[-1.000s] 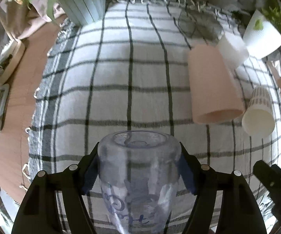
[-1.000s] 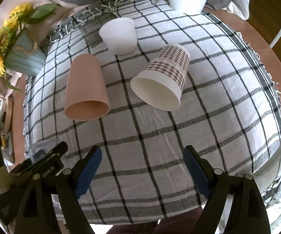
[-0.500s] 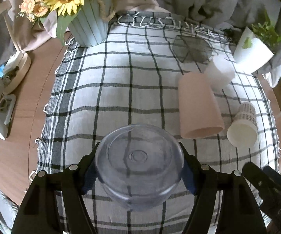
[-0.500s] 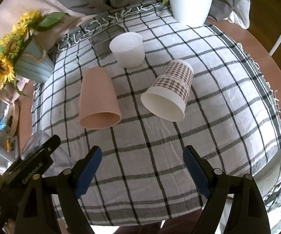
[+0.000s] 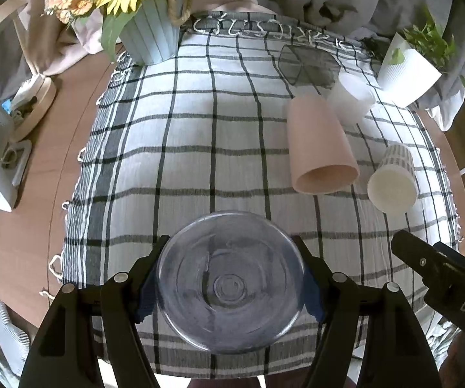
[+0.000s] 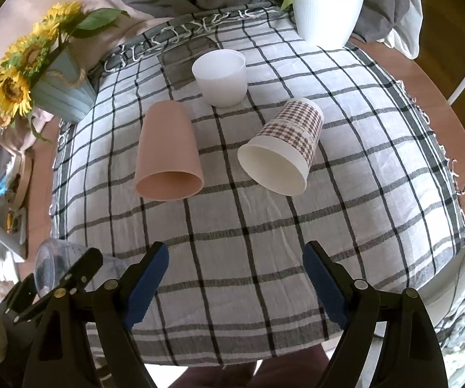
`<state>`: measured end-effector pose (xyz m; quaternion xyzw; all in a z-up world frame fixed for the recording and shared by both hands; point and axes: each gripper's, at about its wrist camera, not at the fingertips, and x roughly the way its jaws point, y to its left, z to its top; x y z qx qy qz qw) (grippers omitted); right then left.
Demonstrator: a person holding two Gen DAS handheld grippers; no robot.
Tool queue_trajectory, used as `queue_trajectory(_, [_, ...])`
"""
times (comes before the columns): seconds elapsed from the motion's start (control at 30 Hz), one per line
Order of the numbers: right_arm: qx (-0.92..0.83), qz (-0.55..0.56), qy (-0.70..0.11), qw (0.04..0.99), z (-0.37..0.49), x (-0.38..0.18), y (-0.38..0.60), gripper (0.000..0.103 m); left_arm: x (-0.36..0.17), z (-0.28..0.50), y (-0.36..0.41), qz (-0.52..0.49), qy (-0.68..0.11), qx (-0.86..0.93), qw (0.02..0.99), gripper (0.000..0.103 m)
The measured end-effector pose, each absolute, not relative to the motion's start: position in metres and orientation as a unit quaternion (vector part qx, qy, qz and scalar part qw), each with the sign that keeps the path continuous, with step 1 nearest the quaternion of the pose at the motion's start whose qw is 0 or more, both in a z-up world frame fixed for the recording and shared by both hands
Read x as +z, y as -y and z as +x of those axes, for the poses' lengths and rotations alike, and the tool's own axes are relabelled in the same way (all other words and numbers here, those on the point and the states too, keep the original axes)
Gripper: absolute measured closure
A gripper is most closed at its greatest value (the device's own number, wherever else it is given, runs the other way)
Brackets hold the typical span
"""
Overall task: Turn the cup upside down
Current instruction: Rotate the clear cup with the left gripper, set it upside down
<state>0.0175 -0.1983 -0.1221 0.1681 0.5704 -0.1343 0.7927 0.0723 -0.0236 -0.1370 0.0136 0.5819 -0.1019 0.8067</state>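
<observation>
Nearest the left wrist camera, the left tongs [image 5: 230, 286] are closed on the clear cup [image 5: 230, 283], held above the near edge of the checked surface [image 5: 200, 148] with its round base facing the lens, so the flip looks midway; next it likely needs rolling on until the rim faces down, then lowering onto the cloth. The right tongs [image 6: 235, 286] hang wide open and empty (merely waiting, I think). Farther off, the pink cup [image 6: 167, 156] and patterned cup [image 6: 284, 147] lie on their sides.
</observation>
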Motion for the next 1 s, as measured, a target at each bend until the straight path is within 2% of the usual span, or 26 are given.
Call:
queue_trajectory(0.2, [-0.132, 0.163, -0.570, 0.794, 0.015, -0.120, 0.196, 0.018, -0.139, 0.069, 0.023, 0.011, -0.584, -0.106, 0.805, 0.032])
queue_trajectory(0.3, [-0.134, 0.160, -0.568, 0.796, 0.015, -0.118, 0.195, 0.018, -0.139, 0.069, 0.023, 0.009, -0.581, -0.104, 0.807, 0.022])
queue_trajectory(0.5, [-0.133, 0.162, -0.565, 0.798, 0.013, -0.113, 0.196, 0.018, -0.133, 0.071, 0.023, 0.014, -0.573, -0.104, 0.813, 0.019])
queue_trajectory(1.0, [-0.120, 0.154, -0.521, 0.831, -0.008, -0.070, 0.197, 0.014, -0.074, 0.038, 0.008, 0.012, -0.505, -0.070, 0.860, 0.009])
